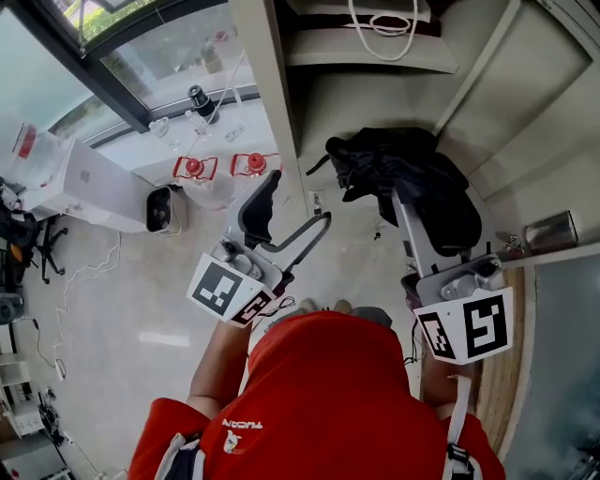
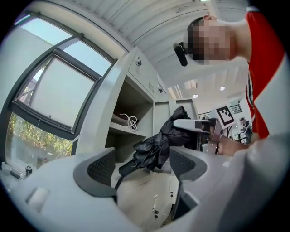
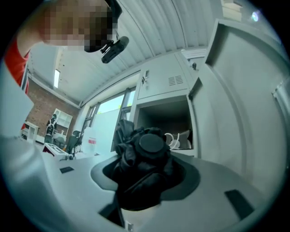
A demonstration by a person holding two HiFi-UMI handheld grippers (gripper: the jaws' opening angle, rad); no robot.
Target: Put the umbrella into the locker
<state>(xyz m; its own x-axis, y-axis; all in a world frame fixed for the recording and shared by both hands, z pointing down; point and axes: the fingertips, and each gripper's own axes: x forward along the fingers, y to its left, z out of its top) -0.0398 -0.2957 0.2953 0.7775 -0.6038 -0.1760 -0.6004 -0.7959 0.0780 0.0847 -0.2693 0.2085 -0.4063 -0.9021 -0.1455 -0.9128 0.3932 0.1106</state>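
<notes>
A folded black umbrella is clamped in my right gripper, held out toward the grey locker. In the right gripper view the bundled umbrella fills the space between the jaws, its round end cap facing the camera. Behind it is an open locker compartment with a white cable on its shelf. My left gripper stands to the left of the umbrella, apart from it, wide open and holding nothing. In the left gripper view the umbrella hangs beyond the jaws, in front of the locker shelf.
The locker door stands open at the right. Two red-capped bottles, a white box and a small white device sit on the floor by the window at the left. A white cable lies in the compartment.
</notes>
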